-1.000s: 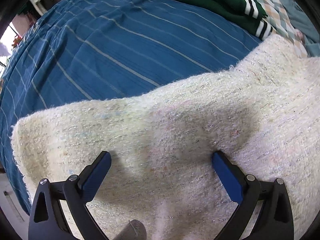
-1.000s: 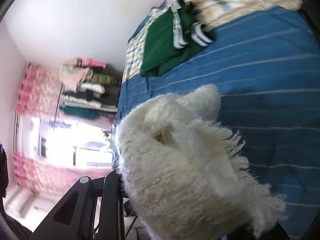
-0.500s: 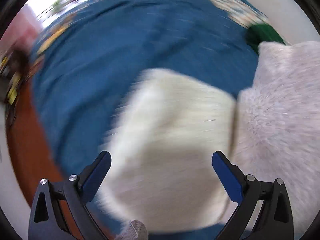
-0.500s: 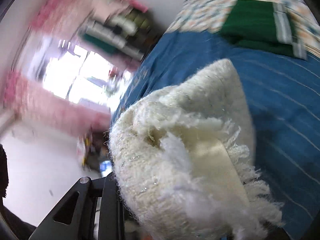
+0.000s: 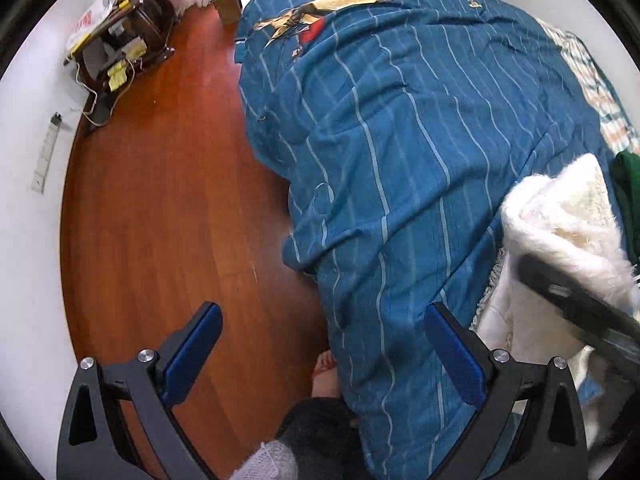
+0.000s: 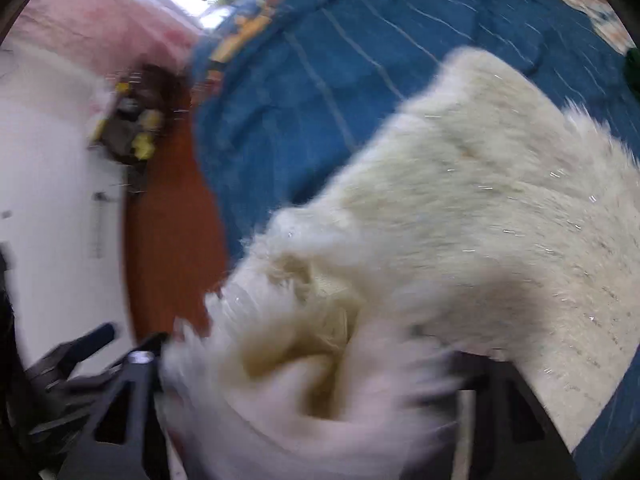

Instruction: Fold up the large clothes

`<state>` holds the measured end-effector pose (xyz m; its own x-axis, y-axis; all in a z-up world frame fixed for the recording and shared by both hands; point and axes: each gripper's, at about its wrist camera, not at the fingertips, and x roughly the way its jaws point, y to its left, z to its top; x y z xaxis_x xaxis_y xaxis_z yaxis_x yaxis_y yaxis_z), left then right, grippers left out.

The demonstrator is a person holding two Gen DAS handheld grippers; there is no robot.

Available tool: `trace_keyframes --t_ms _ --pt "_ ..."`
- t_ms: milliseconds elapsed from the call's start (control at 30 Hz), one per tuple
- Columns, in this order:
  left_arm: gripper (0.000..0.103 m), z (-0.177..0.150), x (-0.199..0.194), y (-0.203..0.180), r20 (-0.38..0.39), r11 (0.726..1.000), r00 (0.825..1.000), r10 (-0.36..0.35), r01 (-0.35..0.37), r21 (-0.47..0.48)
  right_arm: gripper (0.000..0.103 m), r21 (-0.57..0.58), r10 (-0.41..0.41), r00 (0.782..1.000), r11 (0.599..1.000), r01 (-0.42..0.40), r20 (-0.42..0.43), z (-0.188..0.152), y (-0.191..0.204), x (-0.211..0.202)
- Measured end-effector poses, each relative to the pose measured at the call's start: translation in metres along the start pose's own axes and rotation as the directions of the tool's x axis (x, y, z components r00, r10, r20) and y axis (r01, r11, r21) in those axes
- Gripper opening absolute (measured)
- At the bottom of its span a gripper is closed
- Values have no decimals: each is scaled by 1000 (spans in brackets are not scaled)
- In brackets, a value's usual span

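Observation:
A fluffy cream knit garment [image 6: 460,208] lies bunched on the blue striped bedcover [image 5: 400,140]. In the right wrist view its fringed edge fills the space between the fingers, and my right gripper [image 6: 316,368] is shut on it; the view is blurred. In the left wrist view the garment [image 5: 560,216] shows at the right edge with the right gripper's dark arm [image 5: 576,312] across it. My left gripper [image 5: 324,356] is open and empty, off the garment, over the bed's edge and the floor.
A red-brown wooden floor [image 5: 160,200] lies left of the bed. A dark low stand with papers [image 5: 120,48] sits by the white wall. A green garment [image 5: 628,200] lies at the far right. A person's foot [image 5: 324,376] shows near the bed edge.
My left gripper has swung off the cream garment to the left, now facing floor and bed edge. The right gripper, still shut on the garment, has turned toward the bed's foot.

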<state>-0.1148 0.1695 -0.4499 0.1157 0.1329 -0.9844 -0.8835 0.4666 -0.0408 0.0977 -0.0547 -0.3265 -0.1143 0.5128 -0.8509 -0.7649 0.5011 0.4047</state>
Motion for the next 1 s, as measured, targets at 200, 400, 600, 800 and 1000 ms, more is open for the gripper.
trace_keyframes --t_ms 200,400,600,800,1000 --pt "103 -3 -4 3 -1 999 999 -54 54 -6 83 146 302 947 937 -316 111 -23 -66 -106" --pt "103 -2 5 -14 -26 998 998 -62 63 3 83 496 202 973 837 -232 115 -66 -233 -84" --pt "103 -7 8 -26 -33 998 999 -36 37 48 98 526 569 801 631 -570 187 -69 -293 22" --pt "103 -12 13 -34 -38 996 999 12 -8 94 66 458 489 825 687 -564 283 -47 -262 27" --pt "103 -5 -3 -60 -4 993 1000 -17 17 116 56 572 332 801 570 -591 498 -92 -269 -30"
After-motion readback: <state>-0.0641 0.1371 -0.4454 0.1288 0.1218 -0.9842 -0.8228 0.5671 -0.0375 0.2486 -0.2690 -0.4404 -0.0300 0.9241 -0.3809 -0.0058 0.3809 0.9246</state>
